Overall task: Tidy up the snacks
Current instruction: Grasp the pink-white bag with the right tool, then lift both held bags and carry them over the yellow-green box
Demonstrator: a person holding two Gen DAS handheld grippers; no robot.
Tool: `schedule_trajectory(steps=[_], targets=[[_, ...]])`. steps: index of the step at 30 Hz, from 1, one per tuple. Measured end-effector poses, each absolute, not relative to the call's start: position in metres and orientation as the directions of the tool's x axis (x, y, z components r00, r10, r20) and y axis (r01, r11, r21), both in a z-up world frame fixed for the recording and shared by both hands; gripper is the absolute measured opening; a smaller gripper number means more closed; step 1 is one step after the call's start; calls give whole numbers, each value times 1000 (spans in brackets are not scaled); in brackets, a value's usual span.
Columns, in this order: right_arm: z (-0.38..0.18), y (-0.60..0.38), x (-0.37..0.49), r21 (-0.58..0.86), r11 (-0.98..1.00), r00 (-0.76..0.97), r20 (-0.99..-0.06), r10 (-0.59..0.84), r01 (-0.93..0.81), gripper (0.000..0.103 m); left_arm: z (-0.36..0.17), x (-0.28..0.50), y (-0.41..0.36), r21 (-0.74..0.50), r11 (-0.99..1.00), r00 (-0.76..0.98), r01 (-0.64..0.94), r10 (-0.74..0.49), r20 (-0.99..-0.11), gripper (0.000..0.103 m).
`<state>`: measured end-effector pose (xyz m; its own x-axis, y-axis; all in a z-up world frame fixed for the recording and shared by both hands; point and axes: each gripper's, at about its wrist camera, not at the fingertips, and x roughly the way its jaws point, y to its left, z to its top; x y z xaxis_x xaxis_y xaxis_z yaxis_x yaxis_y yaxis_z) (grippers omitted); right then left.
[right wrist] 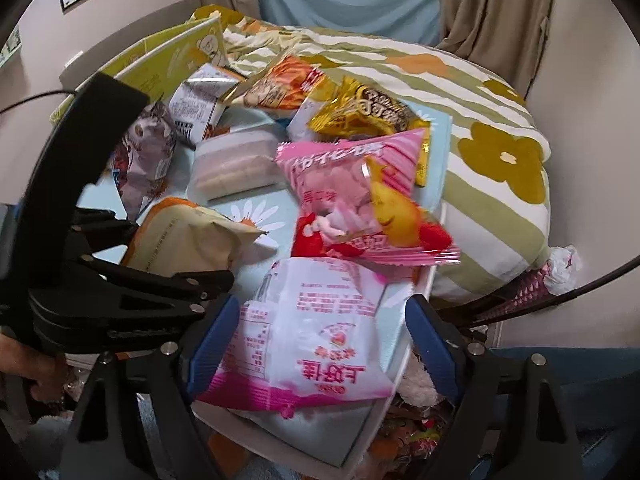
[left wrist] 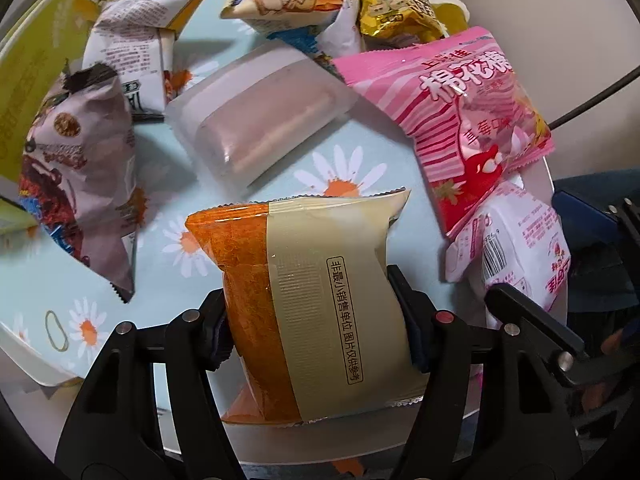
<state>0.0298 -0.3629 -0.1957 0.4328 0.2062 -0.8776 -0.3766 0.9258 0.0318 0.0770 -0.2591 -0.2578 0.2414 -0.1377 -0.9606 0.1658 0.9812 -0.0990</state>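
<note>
My left gripper [left wrist: 318, 320] is shut on an orange and beige snack packet [left wrist: 316, 300], held above a light blue daisy-print tray [left wrist: 352, 160]; the packet also shows in the right wrist view [right wrist: 188, 236]. My right gripper [right wrist: 322, 344] is open, its blue pads on either side of a white and pink snack bag [right wrist: 316, 332] lying at the tray's near edge; I cannot tell if they touch it. On the tray lie a pink striped marshmallow bag [left wrist: 464, 120], a frosted packet with a brown cake [left wrist: 264, 124], a brown-purple bag [left wrist: 80, 168] and a gold bag [left wrist: 396, 4].
A yellow-green box lid [right wrist: 168, 60] stands at the tray's far left. A striped flower-print quilt [right wrist: 492, 148] lies behind and to the right. More wrappers lie low right below the tray [right wrist: 412, 432]. A cable [left wrist: 596, 96] runs at the right.
</note>
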Motion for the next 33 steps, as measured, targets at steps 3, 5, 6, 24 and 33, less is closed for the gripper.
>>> schedule_trajectory(steps=[3,5,6,24,33], targets=[[-201,-357,31,31,919,424,-881,211,-392,81,-258,75,-247,-93,982,243,162,-131,-961,65],[-204,-353,32,33,916,414,-885,212,-399,81,-258,77,-242,-92,984,244,155,-129,-961,65],[-206,-352,33,35,915,407,-888,213,-402,81,-258,77,-240,-90,984,245,153,-126,-961,65],[-232,-341,22,86,911,331,-914,233,-403,48,-247,53,-208,-44,986,259,159,-85,-962,64],[-204,-348,19,122,911,369,-886,279,-395,42,-200,34,-200,-71,986,297,149,-113,-948,64]])
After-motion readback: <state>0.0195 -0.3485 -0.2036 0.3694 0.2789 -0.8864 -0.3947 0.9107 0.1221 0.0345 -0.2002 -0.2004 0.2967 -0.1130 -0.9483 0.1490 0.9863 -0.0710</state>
